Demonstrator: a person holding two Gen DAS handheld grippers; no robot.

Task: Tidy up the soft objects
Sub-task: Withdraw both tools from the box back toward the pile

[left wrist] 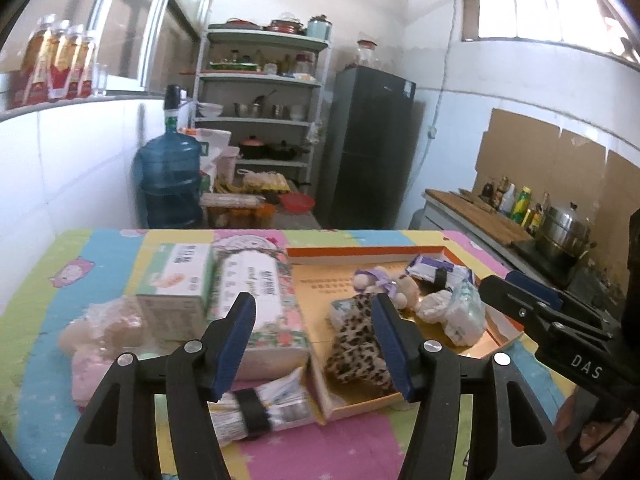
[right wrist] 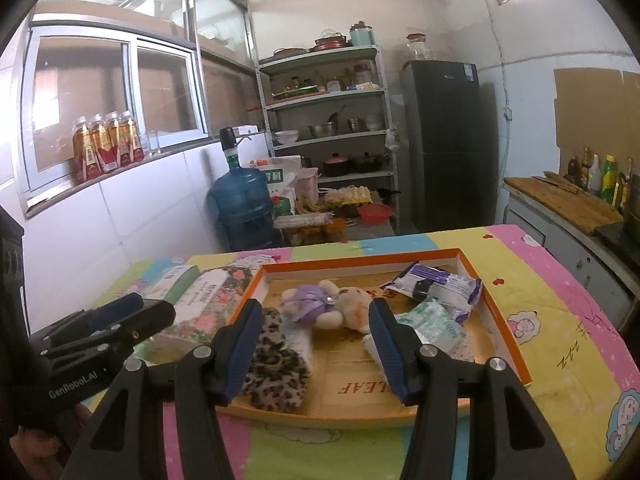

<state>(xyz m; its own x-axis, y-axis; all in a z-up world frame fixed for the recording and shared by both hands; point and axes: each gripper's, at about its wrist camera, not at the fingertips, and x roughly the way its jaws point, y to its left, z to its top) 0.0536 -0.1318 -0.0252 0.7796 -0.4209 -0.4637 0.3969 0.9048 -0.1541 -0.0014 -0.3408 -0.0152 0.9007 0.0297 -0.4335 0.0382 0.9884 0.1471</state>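
A pink fluffy thing (left wrist: 96, 344) lies at the left end of the table (left wrist: 48, 264), on the bright cartoon cloth. Next to it stands a green tissue box (left wrist: 180, 284). A long flowery tissue pack (left wrist: 260, 300) lies just beside that box. A small pack with a black band (left wrist: 260, 404) lies in front of the flowery pack, close to the camera.

The left gripper (left wrist: 316, 344) hangs above the table with its blue jaws wide apart. Nothing is between them.

To the right sits a flat orange box lid (right wrist: 504, 320) used like a tray. A leopard-spot cloth (right wrist: 276, 364) lies in its near left corner. Behind it lies a little teddy bear in a purple dress (right wrist: 320, 304). Farther right in the tray are a purple and white pack (right wrist: 436, 284) and a green and white pack (right wrist: 436, 324), touching each other.

The right gripper (right wrist: 316, 348) hangs over the tray. Its blue jaws are apart too, and they hold nothing. They do not touch the toys below.
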